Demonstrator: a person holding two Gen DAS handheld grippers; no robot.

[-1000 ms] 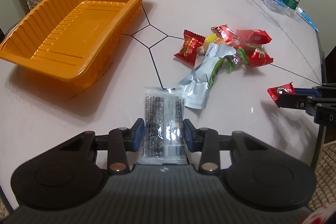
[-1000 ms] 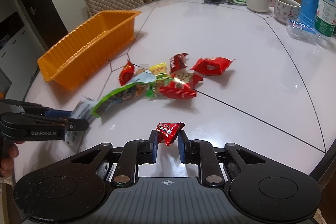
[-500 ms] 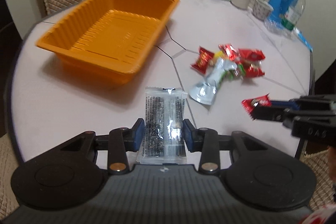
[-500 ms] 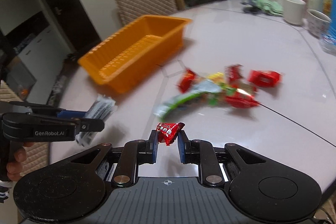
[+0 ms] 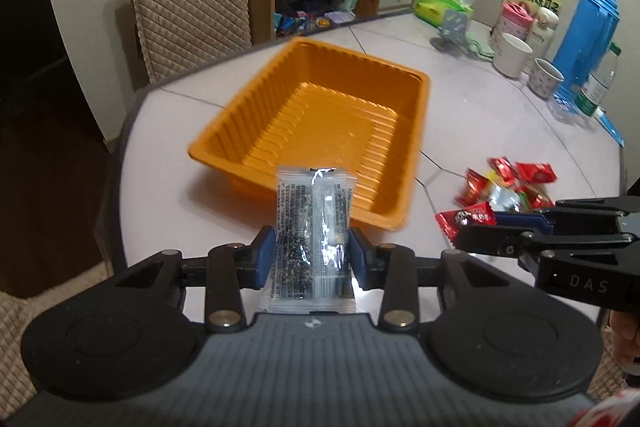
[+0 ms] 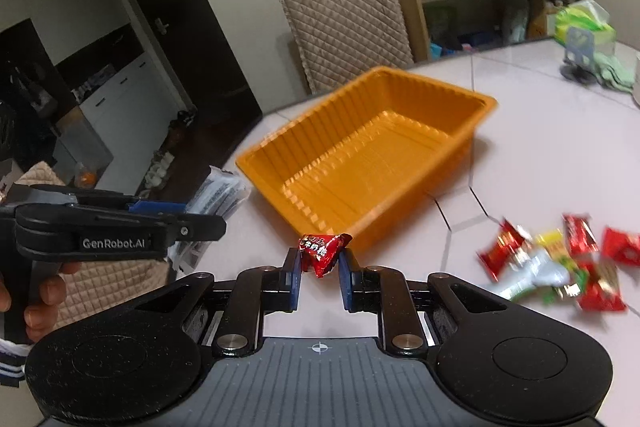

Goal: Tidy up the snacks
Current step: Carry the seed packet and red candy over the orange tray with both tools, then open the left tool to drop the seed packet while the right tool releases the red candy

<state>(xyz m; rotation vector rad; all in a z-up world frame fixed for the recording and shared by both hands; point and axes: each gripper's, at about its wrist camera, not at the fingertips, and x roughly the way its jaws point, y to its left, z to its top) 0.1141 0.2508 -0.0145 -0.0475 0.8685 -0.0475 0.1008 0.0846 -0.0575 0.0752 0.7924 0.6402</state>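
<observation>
On the table (image 5: 208,211), at about twelve o'clock from both grippers, the orange tray (image 5: 320,131) stands with nothing in it; no snack is sorted yet. Left gripper (image 5: 311,251): jaws drawn narrow and clamped on the sides of a clear packet (image 5: 312,227) of dark printed contents, held flat above the tray's near rim. Right gripper (image 6: 319,267): jaws pinched tight on a small red candy (image 6: 322,251), crinkled wrapper with white lettering, poised just short of the tray's near corner. Remaining pile of snacks (image 6: 560,263), mostly red wrappers with one silver-green pouch and a yellow piece, lies loose on the table at roughly three o'clock, well apart from the tray. Assessment: two items are in transit, none delivered; the bulk of the work is outstanding.
</observation>
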